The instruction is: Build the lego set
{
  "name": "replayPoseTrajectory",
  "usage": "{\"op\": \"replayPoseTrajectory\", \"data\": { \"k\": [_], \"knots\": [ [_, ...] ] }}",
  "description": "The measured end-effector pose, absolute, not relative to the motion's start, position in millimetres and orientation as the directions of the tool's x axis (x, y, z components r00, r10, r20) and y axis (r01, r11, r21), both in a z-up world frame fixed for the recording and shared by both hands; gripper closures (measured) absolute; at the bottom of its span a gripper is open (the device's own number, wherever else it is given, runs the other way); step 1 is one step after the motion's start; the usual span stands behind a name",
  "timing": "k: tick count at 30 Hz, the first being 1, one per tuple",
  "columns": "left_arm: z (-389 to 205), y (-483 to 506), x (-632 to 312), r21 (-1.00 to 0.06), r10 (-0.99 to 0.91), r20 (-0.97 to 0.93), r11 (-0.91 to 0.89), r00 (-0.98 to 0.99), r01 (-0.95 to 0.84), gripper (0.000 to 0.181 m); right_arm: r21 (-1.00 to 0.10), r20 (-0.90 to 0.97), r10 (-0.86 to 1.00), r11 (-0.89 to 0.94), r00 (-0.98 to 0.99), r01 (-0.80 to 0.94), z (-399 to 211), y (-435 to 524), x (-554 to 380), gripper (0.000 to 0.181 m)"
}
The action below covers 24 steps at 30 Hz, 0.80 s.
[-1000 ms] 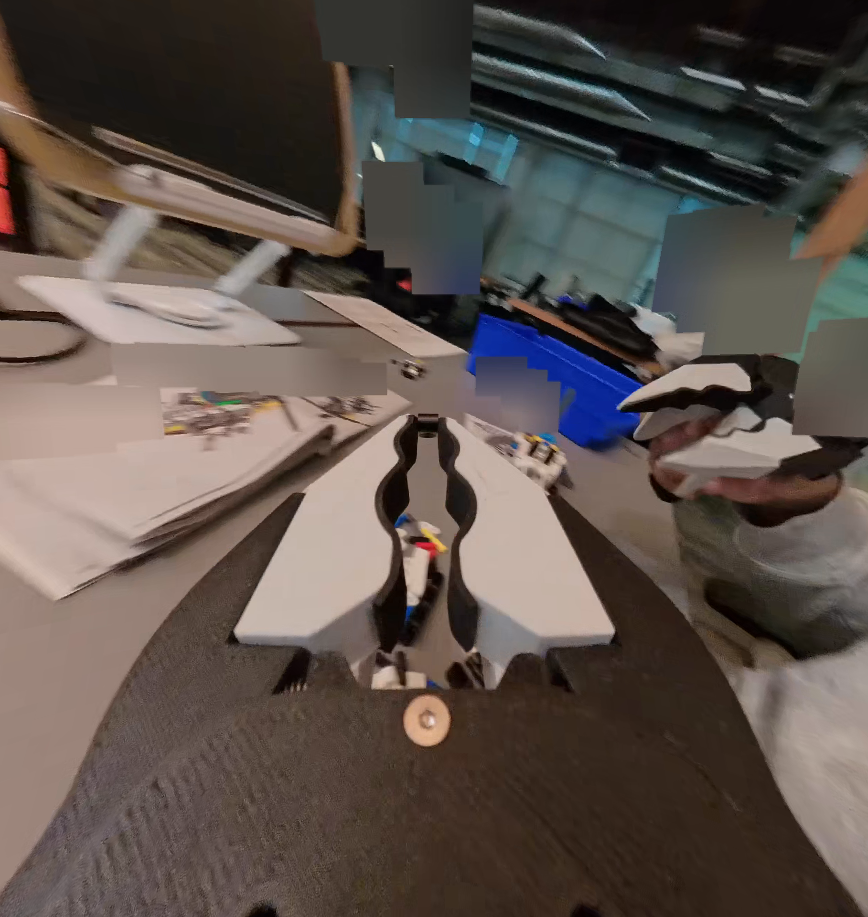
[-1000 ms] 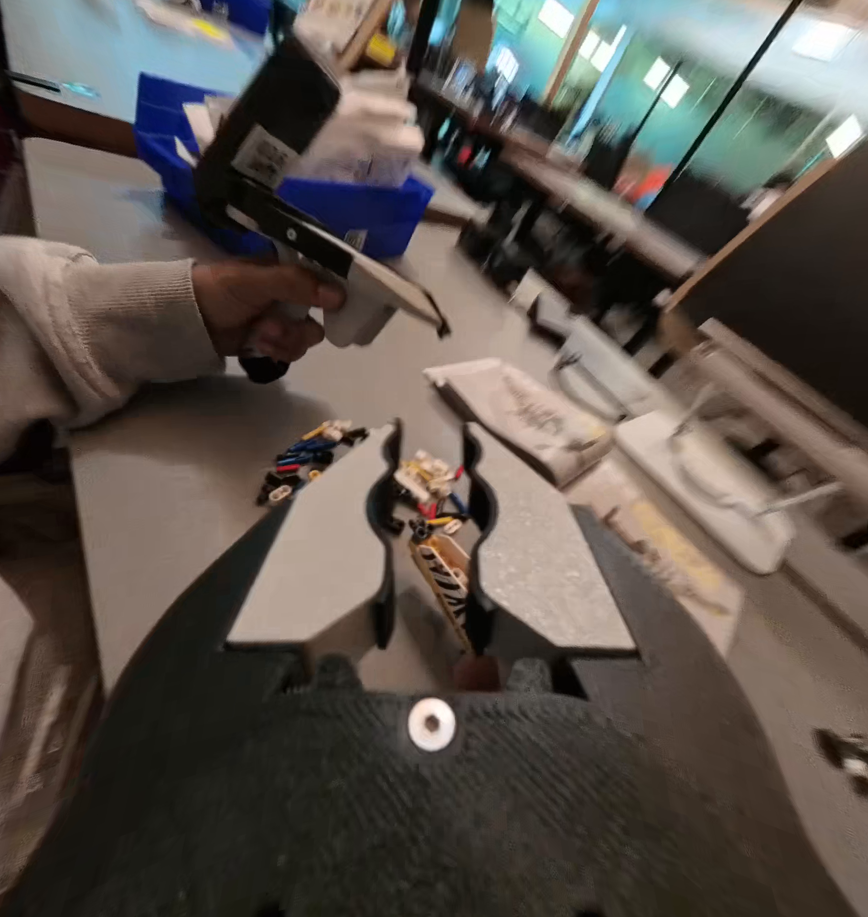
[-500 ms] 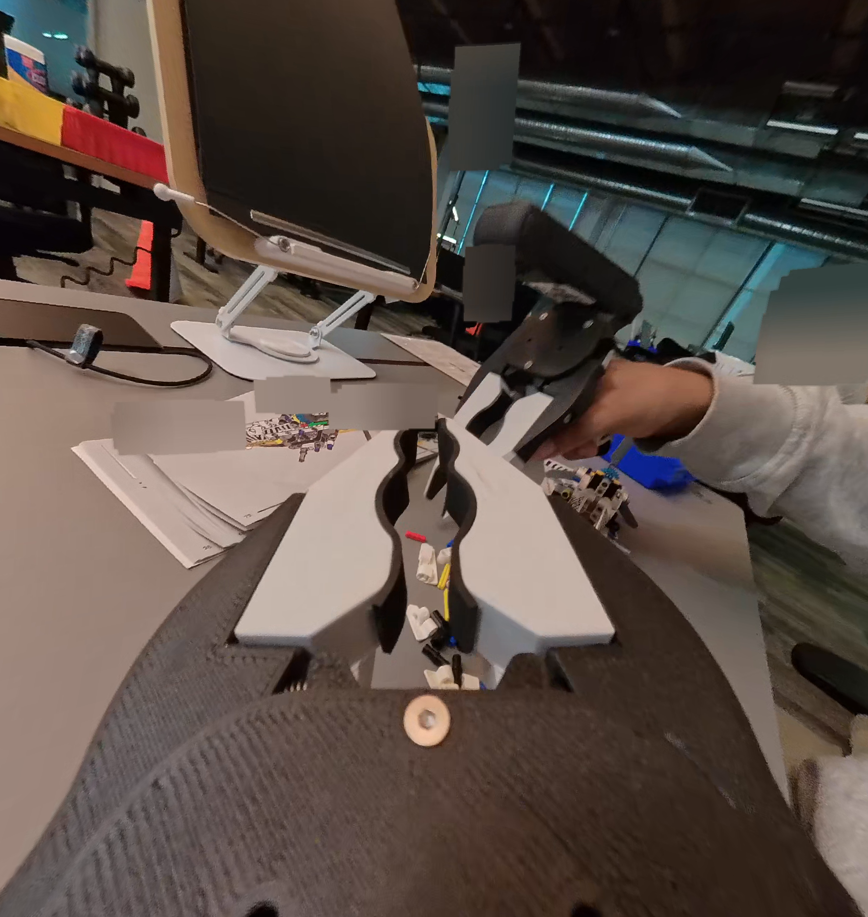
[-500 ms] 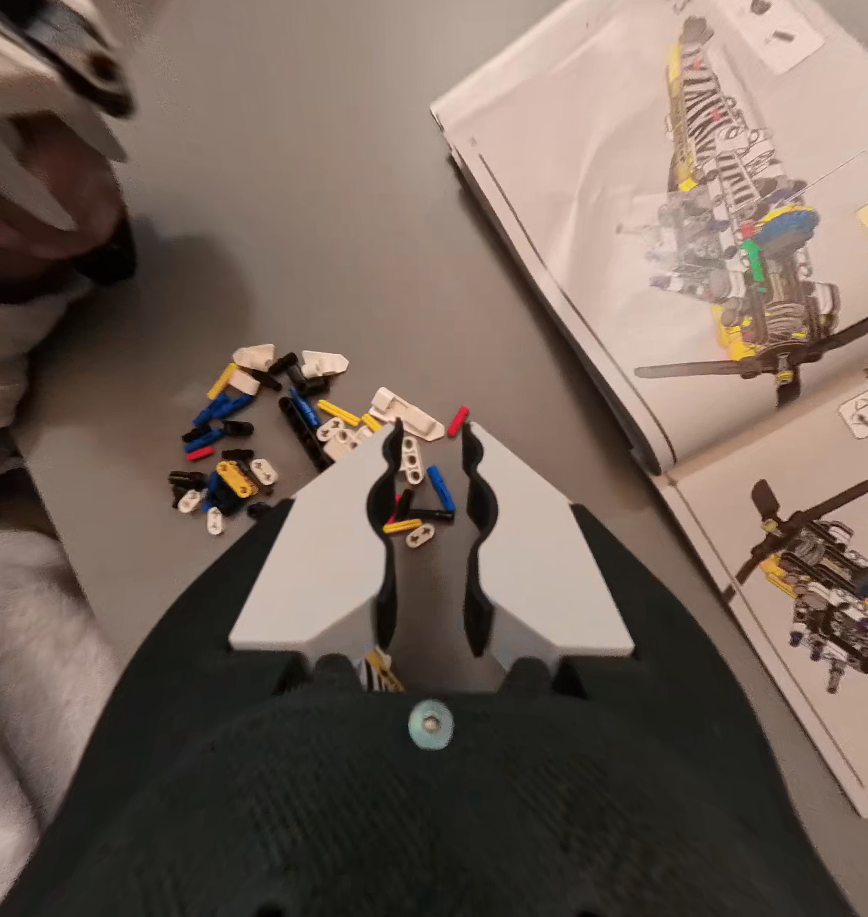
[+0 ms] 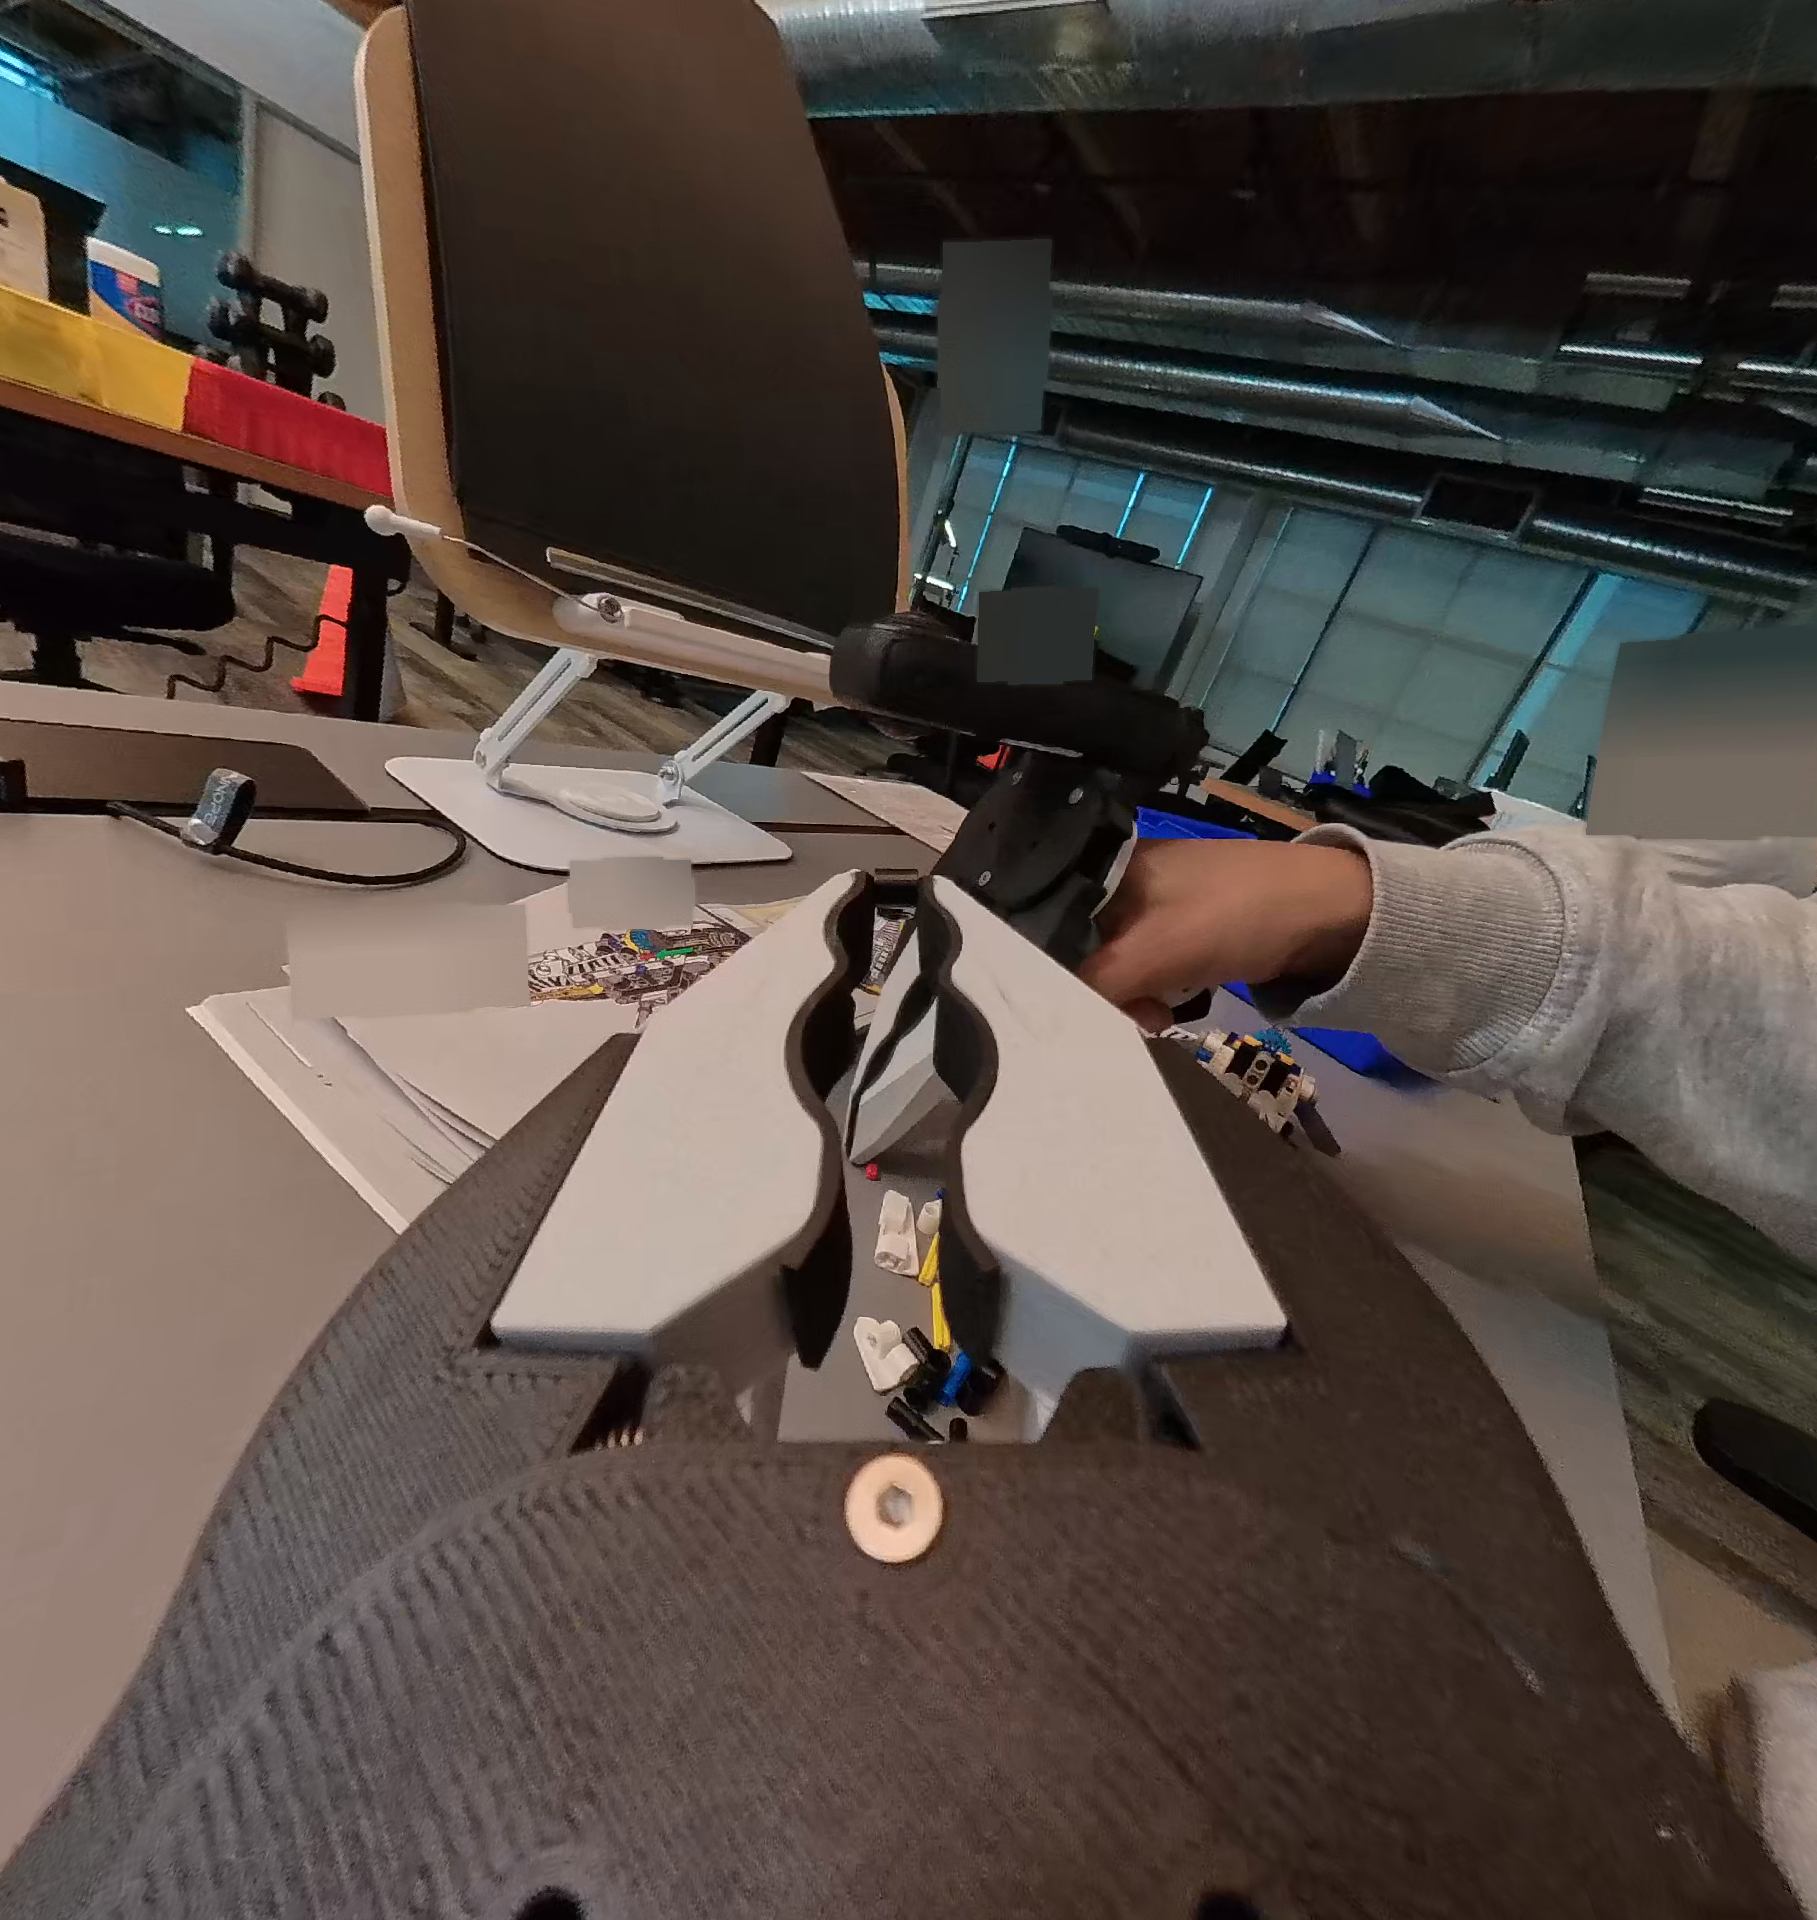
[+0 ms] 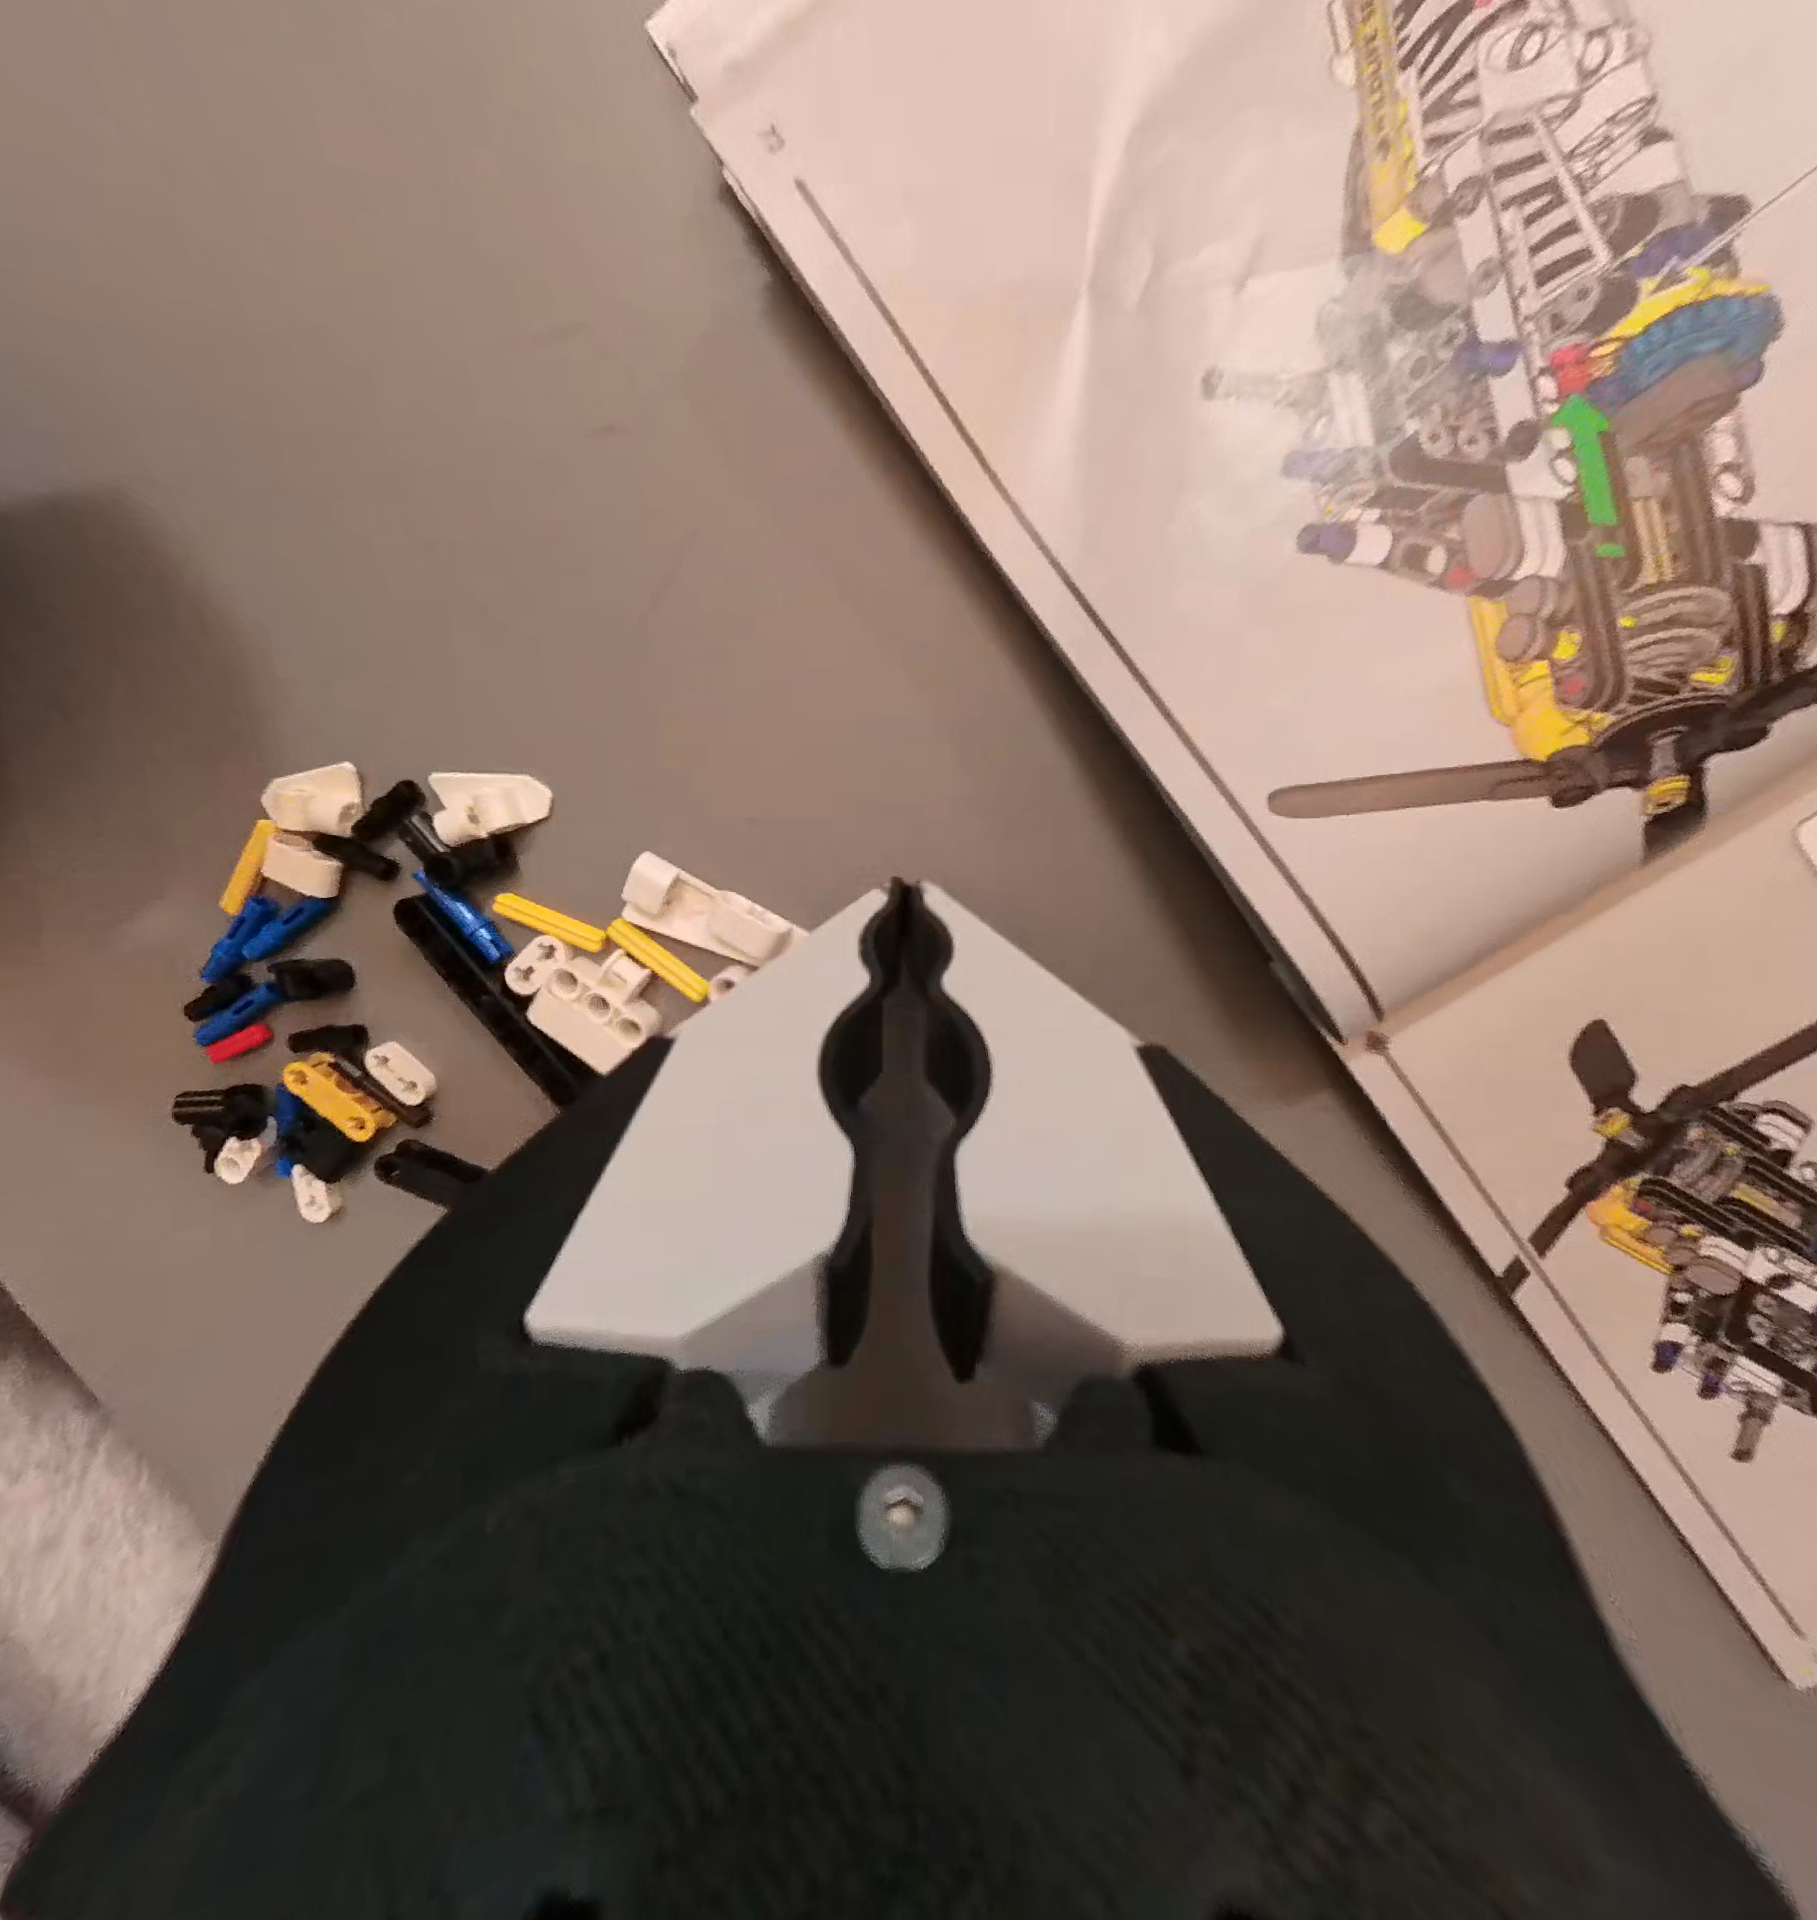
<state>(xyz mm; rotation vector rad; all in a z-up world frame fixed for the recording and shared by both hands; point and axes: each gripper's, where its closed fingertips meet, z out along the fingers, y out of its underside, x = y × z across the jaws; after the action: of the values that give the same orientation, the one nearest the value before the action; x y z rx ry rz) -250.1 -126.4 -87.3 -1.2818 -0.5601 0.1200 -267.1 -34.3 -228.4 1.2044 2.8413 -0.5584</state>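
Observation:
My left gripper (image 5: 893, 883) hovers low over the grey table (image 5: 104, 1195) and is shut on a small black piece at its tips. Loose lego pieces (image 5: 914, 1299) in white, yellow, black and blue lie on the table under its jaws. My right gripper (image 6: 899, 888) points down at the table, shut, with its tips touching and nothing showing between them. It stands just right of the pile of loose pieces (image 6: 395, 987). It also shows in the left wrist view (image 5: 873, 1138), held by a hand (image 5: 1216, 935). A partly built model (image 5: 1257, 1070) lies behind it.
An open instruction booklet (image 6: 1403, 520) lies right of the right gripper, and also shows in the left wrist view (image 5: 468, 1039). A dark screen on a white stand (image 5: 592, 821) and a black cable (image 5: 312, 862) sit at the back. A blue bin (image 5: 1184, 821) is at the far right.
My right gripper's jaws have closed from open, and it has dropped closer to the table beside the pile. My left gripper has stayed shut on the black piece and steadied.

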Motion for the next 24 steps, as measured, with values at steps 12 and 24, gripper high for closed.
{"op": "replayPoseTrajectory", "data": {
  "k": [12,24],
  "knots": [
    [-88.5,-126.7,-251.3,-0.901,0.344,0.389,0.335,0.855,0.275,0.176,-0.484,-0.090,0.558,0.699,-0.825,0.526,-194.3,-32.7,-268.9,0.175],
    [-90.2,-127.1,-252.7,-0.897,0.344,0.401,0.335,0.849,0.288,0.176,-0.311,0.041,0.210,0.932,-0.977,0.187,-229.7,-25.3,-247.3,0.157]
  ]
}}
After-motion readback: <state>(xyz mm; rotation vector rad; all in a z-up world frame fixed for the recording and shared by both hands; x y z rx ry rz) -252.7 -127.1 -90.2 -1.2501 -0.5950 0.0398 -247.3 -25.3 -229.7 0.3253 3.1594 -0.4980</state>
